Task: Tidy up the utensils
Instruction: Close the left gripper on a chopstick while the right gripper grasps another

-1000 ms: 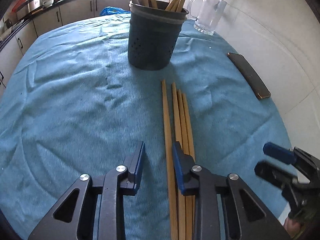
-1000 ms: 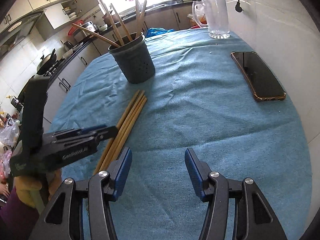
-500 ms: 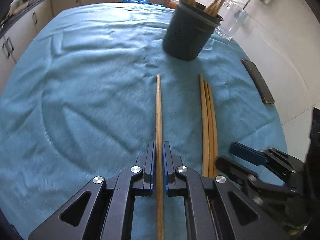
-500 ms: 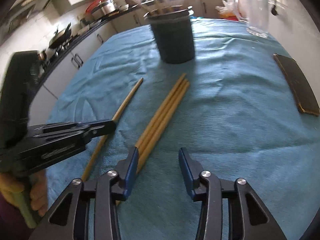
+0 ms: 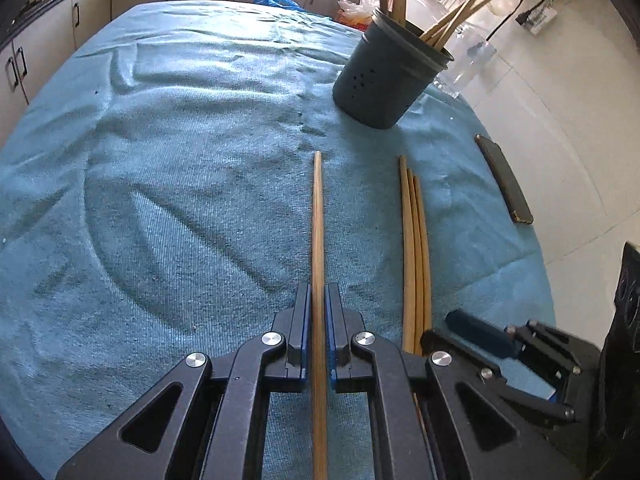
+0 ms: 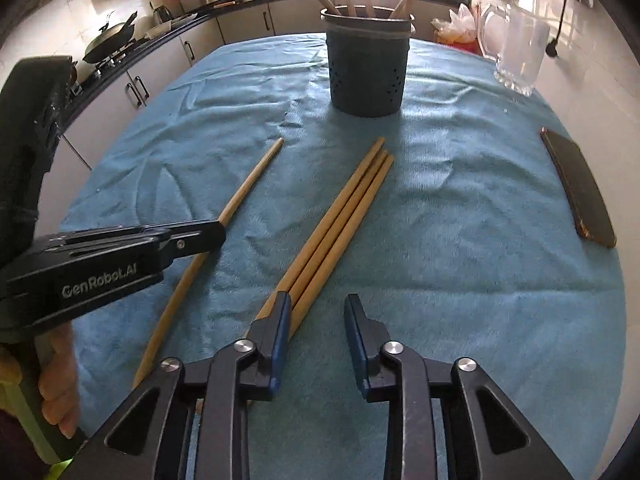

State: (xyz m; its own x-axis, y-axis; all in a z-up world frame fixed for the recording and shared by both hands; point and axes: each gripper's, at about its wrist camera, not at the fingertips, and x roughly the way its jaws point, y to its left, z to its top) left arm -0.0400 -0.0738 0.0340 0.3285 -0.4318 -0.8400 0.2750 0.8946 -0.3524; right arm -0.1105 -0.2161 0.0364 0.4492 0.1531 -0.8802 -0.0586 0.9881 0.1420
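My left gripper (image 5: 317,300) is shut on one wooden chopstick (image 5: 317,216), which points toward the dark utensil holder (image 5: 390,80). It also shows in the right wrist view (image 6: 244,192), held by the left gripper (image 6: 216,234). Three more chopsticks (image 5: 416,248) lie side by side on the blue cloth to its right. My right gripper (image 6: 316,312) is open over the near ends of those three chopsticks (image 6: 340,216), its left finger above them. The holder (image 6: 368,72) stands upright with several chopsticks in it.
A blue cloth (image 6: 460,240) covers the table. A dark phone (image 6: 576,192) lies by the right edge near the white wall. A glass jug (image 6: 516,52) stands behind the holder at the right. Kitchen counters run along the far side.
My left gripper closed on one chopstick and drew it left, away from the other three. My right gripper moved left over the three chopsticks and narrowed a little.
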